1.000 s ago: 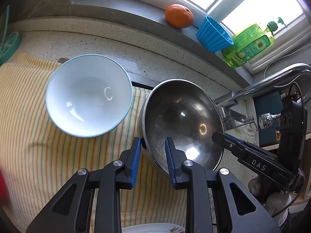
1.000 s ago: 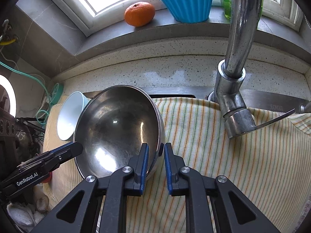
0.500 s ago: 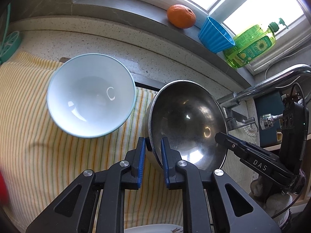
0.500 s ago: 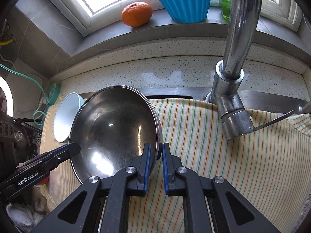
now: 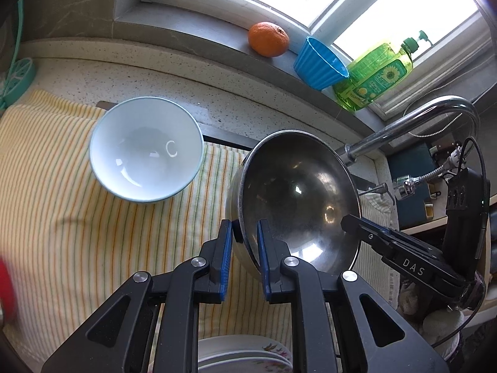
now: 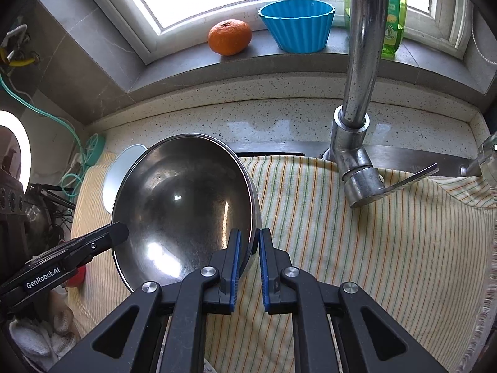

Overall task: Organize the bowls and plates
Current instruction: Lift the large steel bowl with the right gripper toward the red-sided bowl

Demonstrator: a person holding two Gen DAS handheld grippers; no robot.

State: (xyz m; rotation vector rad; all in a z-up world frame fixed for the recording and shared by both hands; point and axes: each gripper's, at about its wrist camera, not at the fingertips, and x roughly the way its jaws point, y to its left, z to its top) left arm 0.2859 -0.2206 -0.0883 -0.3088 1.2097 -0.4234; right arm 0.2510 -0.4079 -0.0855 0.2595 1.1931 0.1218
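Observation:
A large steel bowl (image 5: 298, 202) (image 6: 186, 205) hangs tilted above the striped cloth (image 5: 62, 186) (image 6: 341, 217). My left gripper (image 5: 243, 233) is shut on its near left rim. My right gripper (image 6: 248, 239) is shut on the opposite rim; its black body also shows at the right of the left wrist view. A white bowl (image 5: 146, 152) with a pale blue rim sits upright on the cloth to the left, partly hidden behind the steel bowl in the right wrist view (image 6: 121, 168). A flowered plate (image 5: 248, 354) peeks out below my left gripper.
A chrome tap (image 6: 357, 93) (image 5: 419, 118) rises at the right, its lever over the cloth. On the window sill stand an orange (image 5: 268, 39), a blue fluted cup (image 5: 320, 65) and a green soap bottle (image 5: 376, 74). A teal cable (image 6: 77, 155) lies at the left.
Both grippers closed onto the steel bowl's rim, then lifted it off the cloth. The bowl now hangs higher and more tilted; the white bowl has stayed in place.

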